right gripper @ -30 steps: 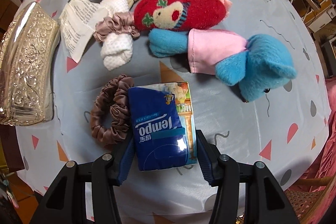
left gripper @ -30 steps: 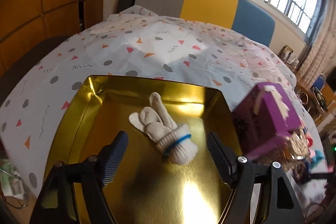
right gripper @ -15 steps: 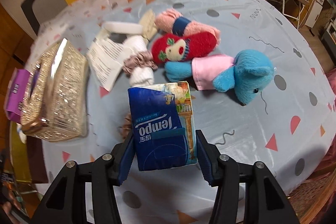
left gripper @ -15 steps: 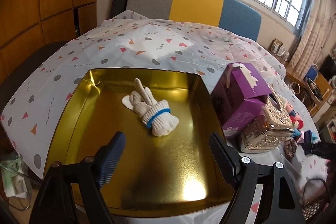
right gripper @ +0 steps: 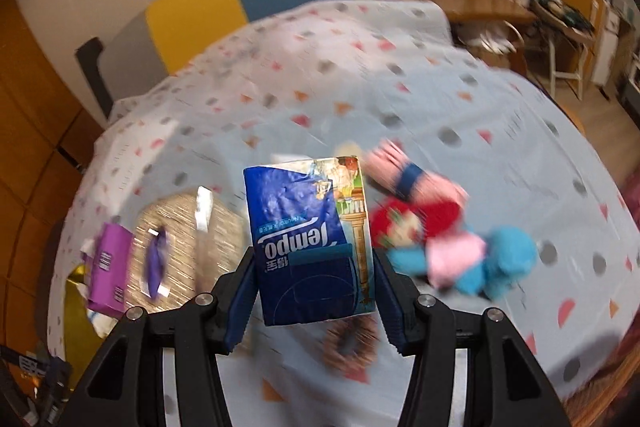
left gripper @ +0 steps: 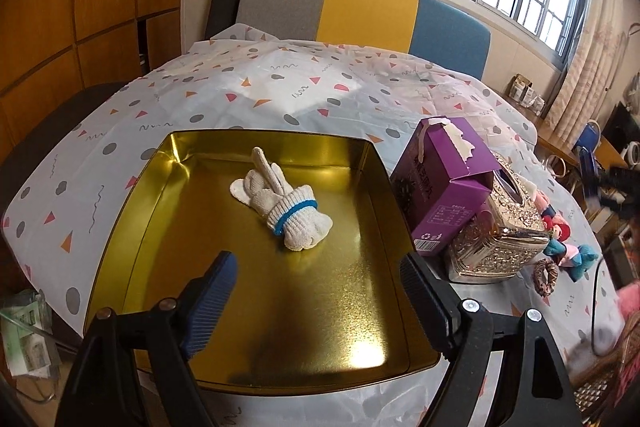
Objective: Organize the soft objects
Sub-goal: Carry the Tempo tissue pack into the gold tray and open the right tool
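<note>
Carrying the tissue pack (right gripper: 310, 243) to the gold tray (left gripper: 132, 195)
My right gripper (right gripper: 316, 291) clenches it; left gripper (left gripper: 316, 303) gapes empty. Next, probably swing toward nine o'clock.

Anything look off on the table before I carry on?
The purple carton sits tilted, propped against the silver tissue box, its torn top flap open. The rolled gloves lie neatly in the gold tray; nothing spilled.

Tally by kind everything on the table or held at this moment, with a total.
Gloves bundle, in the gold tray: 1
Tissue pack, held by the right gripper: 1
Scrunchie: 1
Plush toys and socks, blurred: about 3
Boxes, purple and ornate gold: 2
Trays: 1
Total: about 9
</note>
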The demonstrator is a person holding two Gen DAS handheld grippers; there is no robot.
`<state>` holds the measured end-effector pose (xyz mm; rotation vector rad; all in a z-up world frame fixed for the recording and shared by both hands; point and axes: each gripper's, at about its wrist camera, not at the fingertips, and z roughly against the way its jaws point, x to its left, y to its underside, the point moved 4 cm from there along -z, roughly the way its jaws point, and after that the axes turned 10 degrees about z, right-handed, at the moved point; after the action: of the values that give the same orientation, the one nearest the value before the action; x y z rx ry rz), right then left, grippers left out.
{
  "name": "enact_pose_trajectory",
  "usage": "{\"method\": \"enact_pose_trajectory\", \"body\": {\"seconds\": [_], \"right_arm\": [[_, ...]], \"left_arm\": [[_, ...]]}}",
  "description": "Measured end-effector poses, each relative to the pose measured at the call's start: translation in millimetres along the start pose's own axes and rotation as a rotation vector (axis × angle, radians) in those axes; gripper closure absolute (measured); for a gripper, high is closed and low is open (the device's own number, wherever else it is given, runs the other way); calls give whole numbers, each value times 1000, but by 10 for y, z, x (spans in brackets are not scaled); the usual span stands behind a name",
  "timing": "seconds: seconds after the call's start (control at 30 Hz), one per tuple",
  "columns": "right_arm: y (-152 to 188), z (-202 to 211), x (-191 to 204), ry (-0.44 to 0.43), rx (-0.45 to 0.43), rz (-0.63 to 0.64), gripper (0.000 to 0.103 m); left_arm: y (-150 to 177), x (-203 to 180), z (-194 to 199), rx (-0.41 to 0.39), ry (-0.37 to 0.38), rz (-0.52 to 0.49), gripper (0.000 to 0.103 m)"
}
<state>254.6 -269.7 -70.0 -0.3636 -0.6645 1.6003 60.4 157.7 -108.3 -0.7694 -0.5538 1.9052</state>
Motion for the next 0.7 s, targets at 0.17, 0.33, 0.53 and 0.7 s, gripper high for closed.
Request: {"method": "enact_pose_trajectory", "body": {"seconds": [0.17,0.33,0.53,0.7], "right_arm": [[-163,140,847,-51,-45,101,49],[-291,125,1441,-115,-61,180,49],[-423,-14,2161,-176,-54,264,49],[-449,-177,2844,-251,-34,360,49]], "left_arm": [[25,73,-1,8,-6,17,19],[29,163,16,9,-14,39,19],[1,282,79,-8,-37,59,15],[-27,466,102,-12,-62,95,15]]}}
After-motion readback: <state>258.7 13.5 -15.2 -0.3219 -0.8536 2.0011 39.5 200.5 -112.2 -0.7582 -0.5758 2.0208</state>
